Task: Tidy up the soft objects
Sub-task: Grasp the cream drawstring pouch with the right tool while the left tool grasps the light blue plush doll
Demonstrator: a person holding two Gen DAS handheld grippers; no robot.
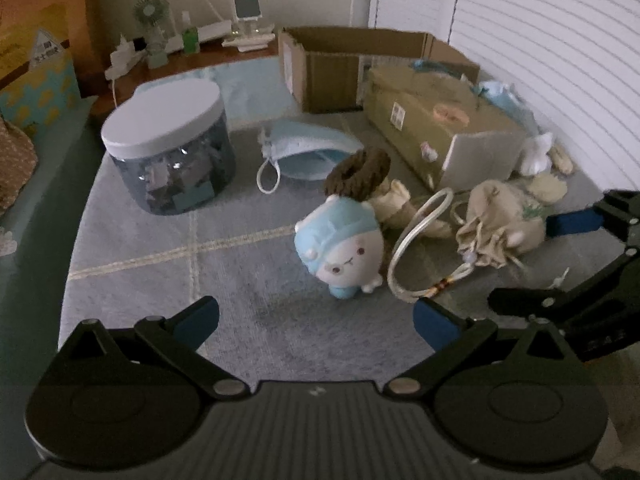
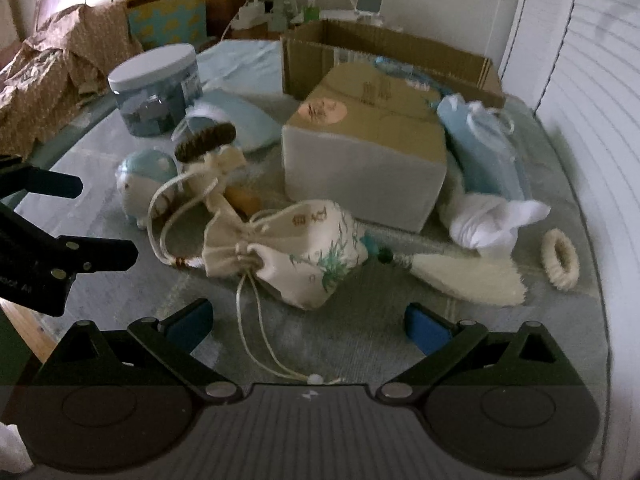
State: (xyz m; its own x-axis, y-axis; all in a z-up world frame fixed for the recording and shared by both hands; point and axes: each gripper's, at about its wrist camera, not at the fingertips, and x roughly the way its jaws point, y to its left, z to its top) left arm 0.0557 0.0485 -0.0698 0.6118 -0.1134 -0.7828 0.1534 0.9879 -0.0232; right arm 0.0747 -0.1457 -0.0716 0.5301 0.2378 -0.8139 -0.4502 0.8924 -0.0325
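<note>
A blue-and-white plush toy lies on the grey mat, just ahead of my open, empty left gripper; it also shows in the right wrist view. A cream drawstring pouch lies just ahead of my open, empty right gripper; it also shows in the left wrist view. A brown scrunchie, a blue pouch, a white cloth, a cream tassel and a cream ring lie around.
An open cardboard box stands at the back. A closed tan box lies mid-mat. A lidded jar stands at left. A blue packet leans at right. White blinds border the right side.
</note>
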